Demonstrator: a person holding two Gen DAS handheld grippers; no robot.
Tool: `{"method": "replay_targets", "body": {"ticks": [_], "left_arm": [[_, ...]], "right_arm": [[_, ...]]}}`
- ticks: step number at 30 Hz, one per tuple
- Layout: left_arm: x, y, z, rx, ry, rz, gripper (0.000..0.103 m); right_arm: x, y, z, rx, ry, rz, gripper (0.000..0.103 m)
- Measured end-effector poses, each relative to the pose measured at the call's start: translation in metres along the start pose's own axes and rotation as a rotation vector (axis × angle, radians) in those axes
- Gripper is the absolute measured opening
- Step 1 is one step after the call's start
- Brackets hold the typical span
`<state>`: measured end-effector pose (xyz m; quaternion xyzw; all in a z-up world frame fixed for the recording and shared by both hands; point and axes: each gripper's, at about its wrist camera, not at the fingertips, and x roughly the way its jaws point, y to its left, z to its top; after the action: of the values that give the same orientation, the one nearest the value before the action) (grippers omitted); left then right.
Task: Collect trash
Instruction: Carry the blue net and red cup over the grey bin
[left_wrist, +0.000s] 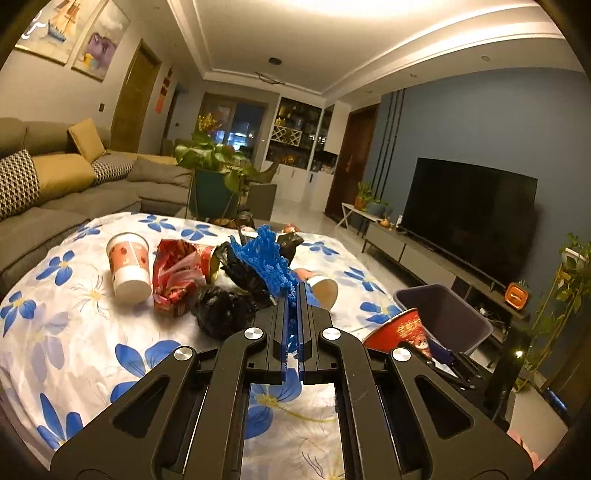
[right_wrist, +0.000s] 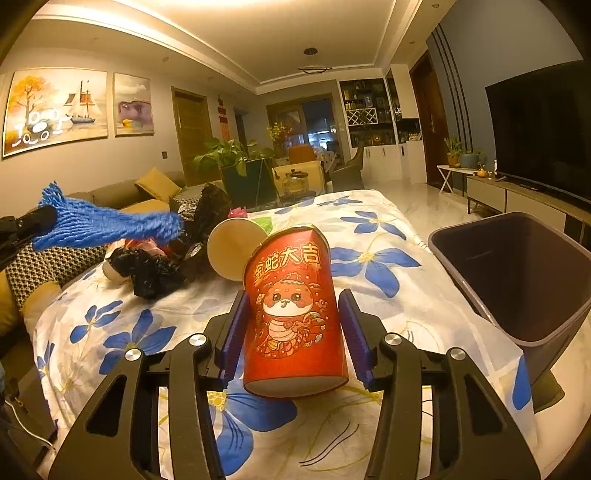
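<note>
Between my right fingers (right_wrist: 291, 332) sits a red paper cup (right_wrist: 295, 314) printed with a cartoon snake, its mouth pointing away from me and its base toward the camera. The blue pads stand on either side of it; the left pad looks to be touching the cup, while a thin gap shows by the right pad, so I cannot tell whether I truly grip it. The cup's rim looks dented.

My left fingers (left_wrist: 293, 295) are pressed together on a strip of blue foam netting (left_wrist: 269, 258), which sticks up and forward, raised off the flowered tablecloth (left_wrist: 74, 332).

Beyond it the rest of the rubbish lies in a heap on the cloth: a pink and white cup (left_wrist: 129, 266) on its side, a crumpled red wrapper (left_wrist: 173, 273), black plastic bags (left_wrist: 225, 310) and another tipped cup (left_wrist: 325, 290).

A dark bin (right_wrist: 517, 269) stands at the table's right edge, near my right fingers, and as far as I can see it is empty.

I judge this the carrying step: both pieces are picked and not yet dropped. Next I need to firm my hold on the cup, swing it right over the bin's mouth and part the fingers, then bring the netting across the table to follow it.
</note>
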<state>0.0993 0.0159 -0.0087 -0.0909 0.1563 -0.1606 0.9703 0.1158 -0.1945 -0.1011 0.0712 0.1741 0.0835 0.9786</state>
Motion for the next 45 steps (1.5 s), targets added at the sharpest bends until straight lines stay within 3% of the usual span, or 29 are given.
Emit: {"method": "replay_targets", "body": {"ticks": [21,25,35,45], "left_arm": [[0.010,0.000,-0.008,-0.011,0.045,-0.006,0.002],[0.012,0.000,-0.009,-0.007,0.052,-0.006,0.002],[0.010,-0.007,-0.002,0.017,0.030,-0.017,0.002],[0.013,-0.040,0.019,0.088,-0.033,-0.092,0.002]], "right_arm": [[0.015,0.000,0.001,0.036,0.061,0.049,0.057],[0.019,0.000,-0.002,0.052,0.074,0.063,0.054],[-0.002,-0.003,0.007,0.056,0.004,0.026,0.051],[-0.049,-0.022,0.033,0.035,-0.123,-0.078,0.051]]}}
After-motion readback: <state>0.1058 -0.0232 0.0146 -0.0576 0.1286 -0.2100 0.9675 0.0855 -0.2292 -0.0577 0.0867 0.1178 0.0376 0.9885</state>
